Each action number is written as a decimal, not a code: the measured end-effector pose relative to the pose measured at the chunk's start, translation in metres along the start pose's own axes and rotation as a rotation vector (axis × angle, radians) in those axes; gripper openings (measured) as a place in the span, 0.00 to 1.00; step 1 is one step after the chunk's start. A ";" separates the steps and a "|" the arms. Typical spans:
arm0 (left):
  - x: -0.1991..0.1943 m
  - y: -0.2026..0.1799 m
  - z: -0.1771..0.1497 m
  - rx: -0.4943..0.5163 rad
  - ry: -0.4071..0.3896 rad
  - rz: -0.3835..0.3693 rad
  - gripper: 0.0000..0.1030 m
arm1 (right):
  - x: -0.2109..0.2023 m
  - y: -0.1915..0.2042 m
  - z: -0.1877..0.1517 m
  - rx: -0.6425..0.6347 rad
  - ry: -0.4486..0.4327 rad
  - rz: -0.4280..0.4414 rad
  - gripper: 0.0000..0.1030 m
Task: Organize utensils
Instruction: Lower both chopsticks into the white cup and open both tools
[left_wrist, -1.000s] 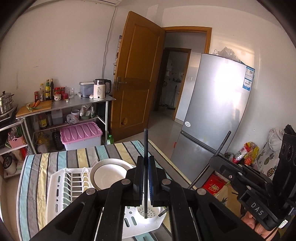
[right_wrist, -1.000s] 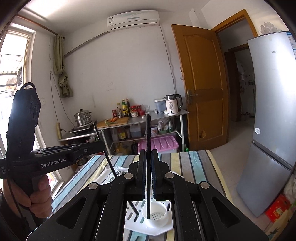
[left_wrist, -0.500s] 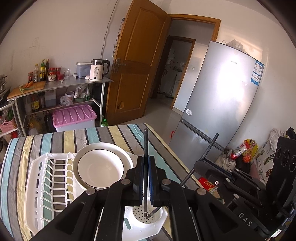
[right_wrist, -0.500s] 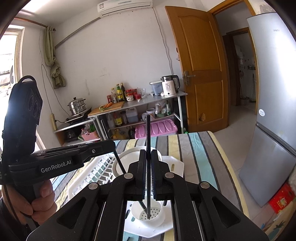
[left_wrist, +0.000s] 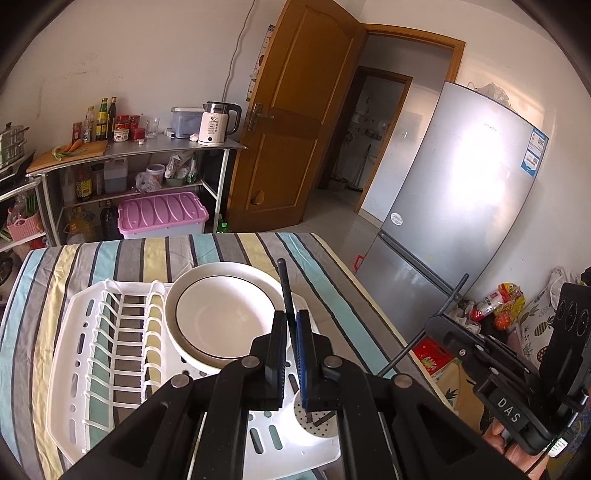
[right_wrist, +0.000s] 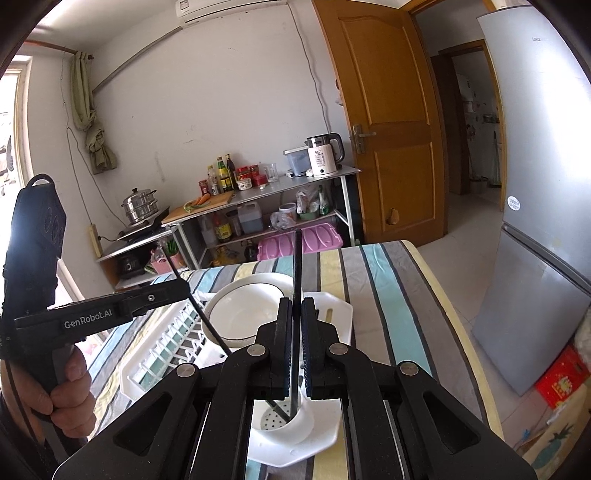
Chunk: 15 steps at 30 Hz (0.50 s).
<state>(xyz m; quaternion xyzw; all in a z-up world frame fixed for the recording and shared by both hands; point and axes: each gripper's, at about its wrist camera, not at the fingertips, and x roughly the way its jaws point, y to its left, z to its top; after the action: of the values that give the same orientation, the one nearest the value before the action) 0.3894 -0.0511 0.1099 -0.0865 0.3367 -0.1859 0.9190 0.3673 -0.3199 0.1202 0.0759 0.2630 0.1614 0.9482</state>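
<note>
My left gripper (left_wrist: 291, 317) is shut on a black chopstick (left_wrist: 283, 280) that stands nearly upright, its lower end down in the white perforated utensil cup (left_wrist: 325, 430) at the near corner of the white dish rack (left_wrist: 74, 332). My right gripper (right_wrist: 296, 304) is shut on a second black chopstick (right_wrist: 297, 258), whose tip also reaches into the cup (right_wrist: 269, 424). In the right wrist view the left gripper (right_wrist: 177, 290) shows at the left, a hand around its handle. A white bowl with a dark rim line (left_wrist: 221, 314) lies in the rack beside the cup.
The rack sits on a table with a striped cloth (left_wrist: 332, 295). Past the table stand a silver fridge (left_wrist: 461, 206), a wooden door (left_wrist: 295, 129) and a metal shelf (left_wrist: 147, 147) with bottles, a kettle and a pink storage box (left_wrist: 162, 216).
Both grippers have come down and tilted toward the rack with their chopsticks. The chopstick ends have sunk from above the cup to inside it.
</note>
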 end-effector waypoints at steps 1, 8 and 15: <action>-0.001 0.003 -0.002 0.002 0.001 0.009 0.05 | 0.000 -0.002 0.000 0.004 0.002 -0.004 0.05; -0.011 0.018 -0.012 0.011 0.012 0.062 0.06 | -0.005 -0.013 -0.004 0.015 0.033 -0.051 0.06; -0.014 0.015 -0.022 0.037 0.027 0.080 0.09 | -0.011 -0.013 -0.005 0.007 0.039 -0.064 0.12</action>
<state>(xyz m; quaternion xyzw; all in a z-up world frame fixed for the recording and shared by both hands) 0.3699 -0.0323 0.0971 -0.0533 0.3486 -0.1566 0.9226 0.3589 -0.3355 0.1181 0.0677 0.2846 0.1313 0.9472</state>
